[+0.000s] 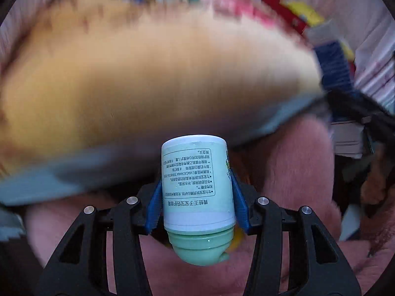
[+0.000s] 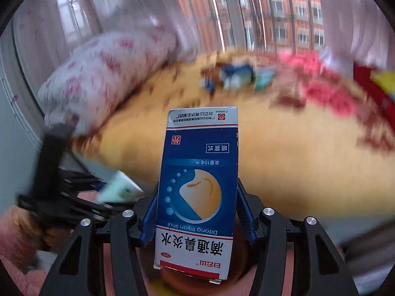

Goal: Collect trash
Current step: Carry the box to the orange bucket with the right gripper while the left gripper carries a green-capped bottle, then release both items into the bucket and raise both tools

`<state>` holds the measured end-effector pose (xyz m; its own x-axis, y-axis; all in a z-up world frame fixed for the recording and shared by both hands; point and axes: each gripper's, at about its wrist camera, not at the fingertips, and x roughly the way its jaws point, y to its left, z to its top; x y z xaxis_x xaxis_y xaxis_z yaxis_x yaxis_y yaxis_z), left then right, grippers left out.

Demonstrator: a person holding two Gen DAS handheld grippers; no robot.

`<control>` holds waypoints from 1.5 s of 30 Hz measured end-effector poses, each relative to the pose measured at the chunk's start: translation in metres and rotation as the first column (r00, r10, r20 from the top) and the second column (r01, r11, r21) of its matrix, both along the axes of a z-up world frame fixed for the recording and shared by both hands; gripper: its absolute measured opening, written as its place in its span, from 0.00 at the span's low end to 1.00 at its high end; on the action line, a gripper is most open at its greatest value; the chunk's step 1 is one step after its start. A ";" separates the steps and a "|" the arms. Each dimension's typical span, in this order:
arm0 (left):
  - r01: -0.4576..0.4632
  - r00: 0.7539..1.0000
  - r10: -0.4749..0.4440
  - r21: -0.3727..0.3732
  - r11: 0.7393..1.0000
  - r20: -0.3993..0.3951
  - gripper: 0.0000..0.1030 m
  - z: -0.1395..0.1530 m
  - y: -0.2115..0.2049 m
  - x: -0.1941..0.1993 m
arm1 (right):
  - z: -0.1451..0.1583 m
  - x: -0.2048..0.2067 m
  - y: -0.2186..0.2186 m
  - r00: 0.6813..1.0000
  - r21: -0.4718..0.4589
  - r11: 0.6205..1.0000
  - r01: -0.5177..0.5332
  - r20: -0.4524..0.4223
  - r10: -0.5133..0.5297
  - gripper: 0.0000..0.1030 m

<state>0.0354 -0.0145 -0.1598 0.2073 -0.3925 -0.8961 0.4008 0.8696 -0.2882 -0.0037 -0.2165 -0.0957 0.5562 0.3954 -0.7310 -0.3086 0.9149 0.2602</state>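
Here, left tool (image 1: 196, 197) gripping smooth cylindrical bottle (image 1: 197, 185), right tool (image 2: 197, 212) flat carton (image 2: 197, 185)

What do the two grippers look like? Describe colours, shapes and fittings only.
The left gripper and the right gripper look alike: black plastic linkage arms with long cut-out slots, joined by round silver pins, ending in blue ribbed fingers. No cables or markings show. In the right wrist view, a fuzzy pink sleeve shows beside the blurred left gripper.

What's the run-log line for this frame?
left gripper: shut on green-capped bottle | right gripper: shut on blue medicine box | both loads lifted over yellow bedspread | background motion-blurred
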 end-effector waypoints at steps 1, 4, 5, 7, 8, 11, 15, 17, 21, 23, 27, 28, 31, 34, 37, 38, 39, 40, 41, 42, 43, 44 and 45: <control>0.005 0.999 -0.005 0.000 1.000 -0.042 0.46 -0.017 -0.002 -0.003 | -0.009 -0.004 0.002 0.999 0.005 1.000 0.000 -0.035 0.000 0.53; -0.013 0.987 0.019 0.034 0.999 -0.161 0.46 -0.071 -0.009 -0.005 | -0.053 -0.008 0.010 0.984 0.006 1.000 0.011 -0.180 -0.010 0.53; -0.021 0.979 0.030 0.048 0.999 -0.201 0.46 -0.087 -0.011 -0.003 | -0.069 -0.006 0.011 0.974 -0.008 1.000 0.029 -0.226 -0.030 0.53; -0.024 0.965 0.045 0.082 0.996 -0.259 0.46 -0.110 -0.015 0.002 | -0.103 0.002 0.015 0.948 -0.046 0.997 0.058 -0.310 -0.069 0.53; -0.020 0.954 0.049 0.101 0.995 -0.296 0.47 -0.123 -0.018 0.007 | -0.115 0.005 0.016 0.941 -0.061 0.996 0.058 -0.329 -0.075 0.53; -0.009 0.933 0.054 0.128 0.992 -0.355 0.47 -0.146 -0.023 0.015 | -0.150 0.017 0.020 0.908 -0.094 0.993 0.068 -0.406 -0.100 0.53; -0.025 0.910 0.086 0.152 0.988 -0.406 0.66 -0.165 -0.029 0.022 | -0.178 0.025 0.017 0.865 -0.108 0.987 0.117 -0.477 -0.155 0.56; -0.052 0.909 0.116 0.167 0.985 -0.401 0.74 -0.165 -0.027 0.020 | -0.178 0.024 0.009 0.861 -0.094 0.983 0.160 -0.474 -0.186 0.67; -0.095 0.919 0.149 0.162 0.982 -0.364 0.77 -0.157 -0.021 0.021 | -0.171 0.020 0.000 0.870 -0.072 0.976 0.206 -0.444 -0.216 0.72; -0.115 0.932 0.164 0.167 0.979 -0.323 0.78 -0.146 -0.018 0.018 | -0.168 0.019 0.000 0.873 -0.079 0.974 0.212 -0.433 -0.225 0.72; -0.191 0.960 0.234 0.252 0.948 -0.152 0.78 -0.116 -0.012 0.006 | -0.143 0.006 0.000 0.907 -0.089 0.967 0.239 -0.334 -0.255 0.72; -0.214 0.963 0.251 0.278 0.936 -0.102 0.78 -0.104 -0.007 0.002 | -0.135 0.002 0.000 0.917 -0.096 0.964 0.247 -0.298 -0.264 0.72; -0.294 0.956 0.277 0.276 0.915 0.101 0.78 -0.058 -0.002 -0.013 | -0.098 -0.012 0.000 0.959 -0.101 0.966 0.236 -0.136 -0.248 0.76; -0.348 0.922 0.293 0.210 0.914 0.252 0.78 -0.007 0.005 -0.027 | -0.062 -0.026 0.005 0.976 -0.109 0.970 0.218 0.006 -0.218 0.77; -0.373 0.889 0.296 0.179 0.910 0.349 0.78 0.027 0.009 -0.030 | -0.026 -0.024 0.003 0.969 -0.097 0.967 0.234 0.111 -0.223 0.83; -0.385 0.870 0.298 0.164 0.908 0.392 0.80 0.043 0.012 -0.032 | -0.014 -0.025 0.001 0.962 -0.092 0.965 0.247 0.143 -0.233 0.83; -0.393 0.858 0.301 0.155 0.906 0.417 0.84 0.053 0.014 -0.031 | -0.002 -0.024 -0.002 0.955 -0.081 0.964 0.254 0.177 -0.237 0.84; -0.406 0.843 0.307 0.147 0.902 0.441 0.86 0.062 0.016 -0.031 | 0.008 -0.018 -0.006 0.951 -0.071 0.964 0.255 0.198 -0.237 0.86; -0.417 0.828 0.315 0.134 0.899 0.463 0.86 0.069 0.021 -0.030 | 0.017 -0.013 -0.008 0.945 -0.060 0.964 0.259 0.223 -0.240 0.86; -0.424 0.819 0.320 0.125 0.897 0.476 0.86 0.077 0.026 -0.026 | 0.022 -0.008 -0.010 0.941 -0.053 0.964 0.260 0.238 -0.241 0.87; -0.428 0.812 0.323 0.118 0.896 0.486 0.86 0.082 0.027 -0.024 | 0.030 -0.002 -0.010 0.936 -0.041 0.966 0.256 0.259 -0.237 0.88; -0.435 0.803 0.328 0.112 0.894 0.498 0.86 0.088 0.031 -0.020 | 0.036 0.006 -0.009 0.935 -0.032 0.969 0.246 0.273 -0.228 0.89; -0.444 0.794 0.335 0.109 0.889 0.507 0.86 0.094 0.034 -0.018 | 0.040 0.015 -0.008 0.935 -0.026 0.971 0.237 0.279 -0.220 0.91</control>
